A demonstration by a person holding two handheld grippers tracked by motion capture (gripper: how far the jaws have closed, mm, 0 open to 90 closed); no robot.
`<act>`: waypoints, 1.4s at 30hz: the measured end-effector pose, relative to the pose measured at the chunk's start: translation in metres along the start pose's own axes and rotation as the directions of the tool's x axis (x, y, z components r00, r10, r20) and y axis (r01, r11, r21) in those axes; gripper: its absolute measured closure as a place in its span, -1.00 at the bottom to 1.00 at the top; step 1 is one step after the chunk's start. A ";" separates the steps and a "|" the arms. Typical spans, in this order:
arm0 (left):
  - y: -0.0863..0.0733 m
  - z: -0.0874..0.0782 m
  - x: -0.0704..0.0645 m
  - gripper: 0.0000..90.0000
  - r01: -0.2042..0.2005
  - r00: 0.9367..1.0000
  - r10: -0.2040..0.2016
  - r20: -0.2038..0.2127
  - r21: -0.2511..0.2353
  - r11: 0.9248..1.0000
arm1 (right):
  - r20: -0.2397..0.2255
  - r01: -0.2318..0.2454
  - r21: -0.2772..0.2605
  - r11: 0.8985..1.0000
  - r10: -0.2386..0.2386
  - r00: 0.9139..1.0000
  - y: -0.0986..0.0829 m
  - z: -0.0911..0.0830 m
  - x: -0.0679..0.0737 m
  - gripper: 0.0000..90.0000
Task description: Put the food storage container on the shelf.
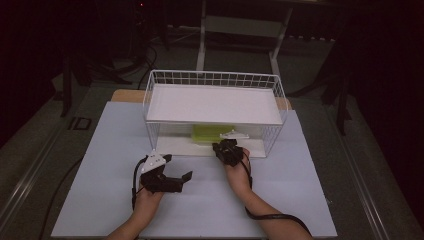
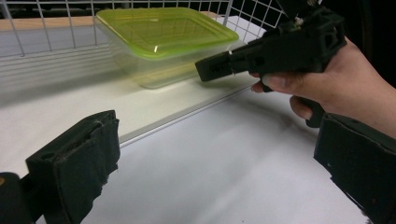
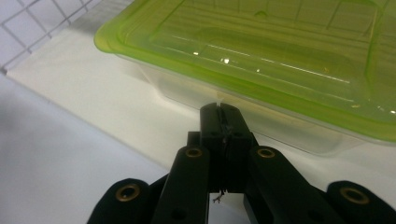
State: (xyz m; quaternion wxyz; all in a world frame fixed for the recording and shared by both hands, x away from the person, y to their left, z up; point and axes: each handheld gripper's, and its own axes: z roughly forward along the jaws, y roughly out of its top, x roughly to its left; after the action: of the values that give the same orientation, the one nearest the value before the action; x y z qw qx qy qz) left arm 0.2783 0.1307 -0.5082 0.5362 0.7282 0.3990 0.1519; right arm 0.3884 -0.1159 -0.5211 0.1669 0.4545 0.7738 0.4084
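While the right gripper, jaws pressed together on nothing, points at the green-lidded container on the wire rack's lower shelf near its front edge, the left gripper rests released on the table.

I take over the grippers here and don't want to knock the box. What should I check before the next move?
1. Right gripper open enough to take the clear plastic box with the green lid: not ok, its jaws are pressed together.
2. Right gripper lined up with the box: ok, its tips point at the near wall just under the lid's rim.
3. Tips touching the box: cannot tell.
4. Left gripper out of the way: ok, it is open over the white table, apart from the box.
5. Lid seated on the box: ok, it lies flat all round as far as seen.
6. Box reachable: ok, it sits on the lower shelf of the white wire rack, whose front is open.
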 end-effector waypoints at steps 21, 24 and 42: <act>0.002 -0.003 -0.004 -0.98 -0.016 0.999 0.017 0.027 -0.027 1.000 | -0.026 -0.028 -0.010 1.000 0.028 0.999 0.002 -0.009 0.004 0.87; 0.002 -0.004 -0.006 -0.98 -0.023 0.998 0.025 0.049 -0.052 0.998 | -0.020 0.004 -0.023 1.000 -0.005 1.000 -0.001 -0.020 0.010 0.81; 0.019 -0.011 -0.016 -0.98 -0.097 0.984 0.104 0.143 -0.060 0.994 | -0.101 0.013 -0.083 0.996 -0.021 0.995 -0.010 -0.078 0.004 -0.38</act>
State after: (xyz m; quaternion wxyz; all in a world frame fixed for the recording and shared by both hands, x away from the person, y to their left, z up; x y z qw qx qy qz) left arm 0.2686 0.1237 -0.4834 0.5746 0.7421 0.3173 0.1356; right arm 0.3315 -0.1531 -0.4808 0.1492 0.4192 0.7676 0.4613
